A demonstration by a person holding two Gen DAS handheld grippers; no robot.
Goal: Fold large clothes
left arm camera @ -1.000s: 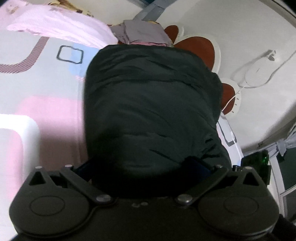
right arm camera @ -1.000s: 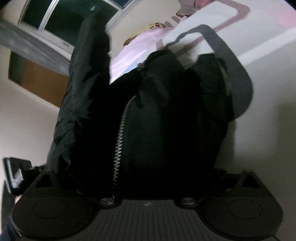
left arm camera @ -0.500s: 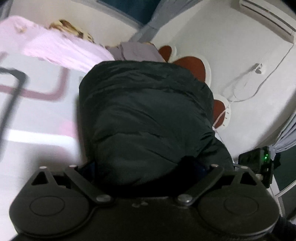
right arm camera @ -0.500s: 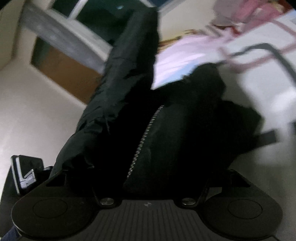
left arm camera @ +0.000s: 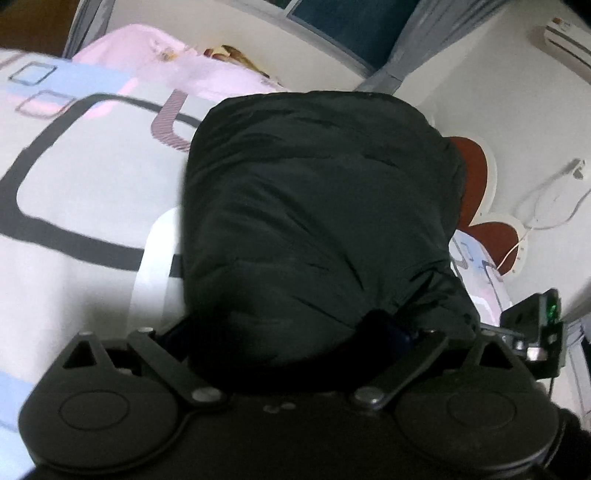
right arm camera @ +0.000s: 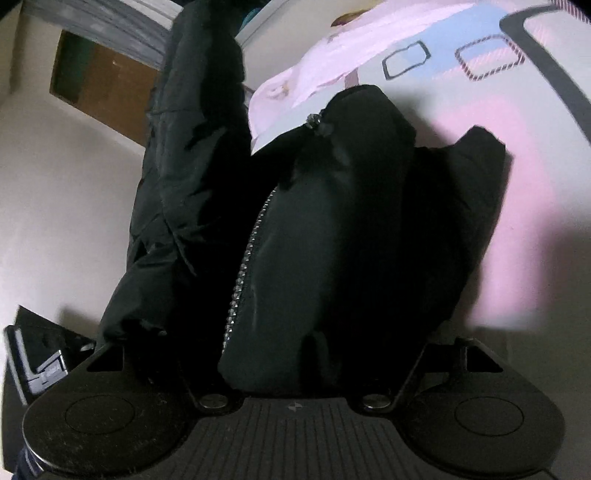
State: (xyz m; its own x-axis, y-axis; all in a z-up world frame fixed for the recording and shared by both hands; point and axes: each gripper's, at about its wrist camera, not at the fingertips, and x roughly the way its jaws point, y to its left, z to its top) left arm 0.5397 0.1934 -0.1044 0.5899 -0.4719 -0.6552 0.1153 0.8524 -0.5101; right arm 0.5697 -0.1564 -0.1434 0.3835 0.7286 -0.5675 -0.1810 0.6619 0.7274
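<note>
A black padded jacket (left arm camera: 317, 221) fills the middle of the left wrist view, bunched over my left gripper (left arm camera: 291, 332), whose fingers are buried in the fabric and shut on it. In the right wrist view the same jacket (right arm camera: 332, 240) hangs in front of my right gripper (right arm camera: 295, 354), with its silver zipper (right arm camera: 243, 266) running up the middle and a sleeve (right arm camera: 184, 147) trailing up to the left. The right gripper's fingers are hidden in the cloth and shut on it. The jacket is held above the bed.
The bed sheet (left arm camera: 81, 177) is white with grey, pink and blue shapes. A pink pillow (left arm camera: 177, 70) lies at its head. A red and white headboard (left arm camera: 476, 173), a white cable (left arm camera: 546, 206) on the wall, a window (left arm camera: 340, 26) and a wooden door (right arm camera: 103, 85) are around.
Both grippers have swung with the jacket in them. More of the patterned sheet shows to the left in the left wrist view, and the sheet shows closer in the right wrist view.
</note>
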